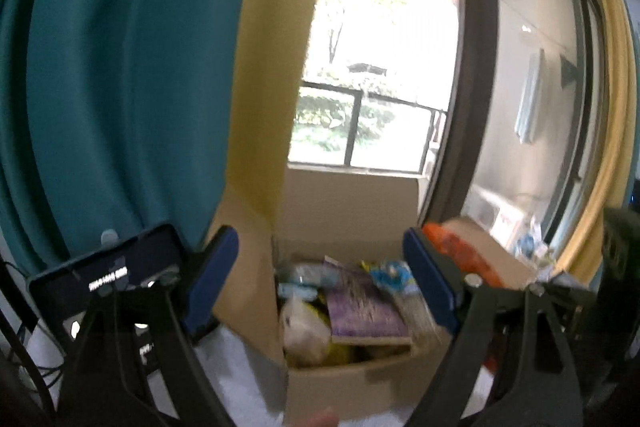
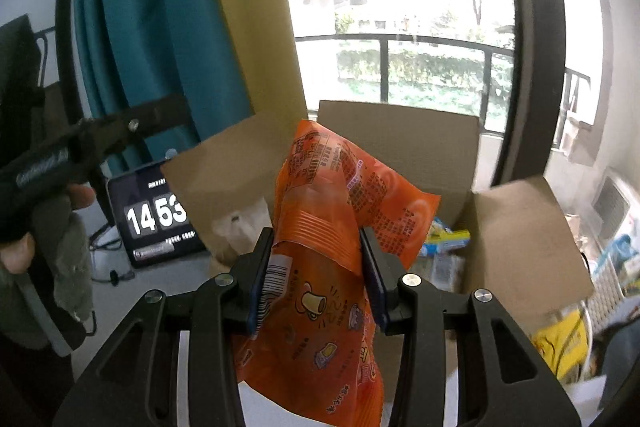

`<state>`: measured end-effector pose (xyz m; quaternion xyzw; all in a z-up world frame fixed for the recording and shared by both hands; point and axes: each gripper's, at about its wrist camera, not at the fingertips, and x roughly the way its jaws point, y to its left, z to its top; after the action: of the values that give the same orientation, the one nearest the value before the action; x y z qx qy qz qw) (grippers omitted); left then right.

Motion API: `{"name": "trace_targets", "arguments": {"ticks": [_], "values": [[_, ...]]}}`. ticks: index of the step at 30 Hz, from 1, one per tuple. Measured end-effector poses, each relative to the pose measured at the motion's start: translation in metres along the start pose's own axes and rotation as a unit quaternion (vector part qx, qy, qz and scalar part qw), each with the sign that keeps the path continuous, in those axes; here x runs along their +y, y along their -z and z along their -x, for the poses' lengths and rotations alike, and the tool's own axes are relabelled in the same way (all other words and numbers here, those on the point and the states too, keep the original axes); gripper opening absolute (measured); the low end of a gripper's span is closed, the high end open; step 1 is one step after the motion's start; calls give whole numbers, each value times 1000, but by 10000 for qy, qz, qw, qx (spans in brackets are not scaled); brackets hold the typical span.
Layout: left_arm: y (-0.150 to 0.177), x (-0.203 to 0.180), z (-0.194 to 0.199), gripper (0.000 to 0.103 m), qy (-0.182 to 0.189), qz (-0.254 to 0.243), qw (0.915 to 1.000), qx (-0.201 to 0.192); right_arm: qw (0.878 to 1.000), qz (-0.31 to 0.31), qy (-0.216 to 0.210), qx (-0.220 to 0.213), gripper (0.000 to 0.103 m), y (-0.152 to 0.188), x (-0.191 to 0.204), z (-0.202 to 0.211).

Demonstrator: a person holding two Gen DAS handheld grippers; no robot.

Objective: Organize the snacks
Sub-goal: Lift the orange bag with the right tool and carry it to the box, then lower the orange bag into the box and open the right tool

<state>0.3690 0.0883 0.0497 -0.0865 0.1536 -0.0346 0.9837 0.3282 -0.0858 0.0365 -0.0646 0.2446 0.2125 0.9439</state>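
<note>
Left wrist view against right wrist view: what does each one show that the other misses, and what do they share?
Only the left wrist view shows the box's contents clearly: a purple packet and a pale bag, seen between the open left hand-held gripper.

Only the right wrist view shows the right hand-held gripper shut on the orange snack bag, and readable clock digits.

Both show the cardboard box, the tablet, teal curtain and window railing.

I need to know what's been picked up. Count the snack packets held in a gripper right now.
1. An orange printed foil snack packet is clamped in the right gripper above the open brown cardboard box. The left gripper holds nothing.
</note>
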Motion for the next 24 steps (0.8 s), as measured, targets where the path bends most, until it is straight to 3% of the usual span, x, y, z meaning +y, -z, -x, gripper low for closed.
{"name": "trace_targets", "arguments": {"ticks": [10, 16, 21, 24], "values": [[-10, 31, -53, 85, -135, 205, 9995, 211, 9990, -223, -376, 117, 44, -34, -9, -63], [-7, 46, -65, 85, -288, 291, 9985, 350, 9949, -497, -686, 551, 44, -38, -23, -122], [2, 43, -80, 85, -334, 138, 9978, 560, 9927, -552, -434, 984, 44, -35, -39, -166], [8, 37, -88, 85, -329, 32, 9972, 671, 9829, -1068, -219, 1482, 44, -33, -58, -184]]}}
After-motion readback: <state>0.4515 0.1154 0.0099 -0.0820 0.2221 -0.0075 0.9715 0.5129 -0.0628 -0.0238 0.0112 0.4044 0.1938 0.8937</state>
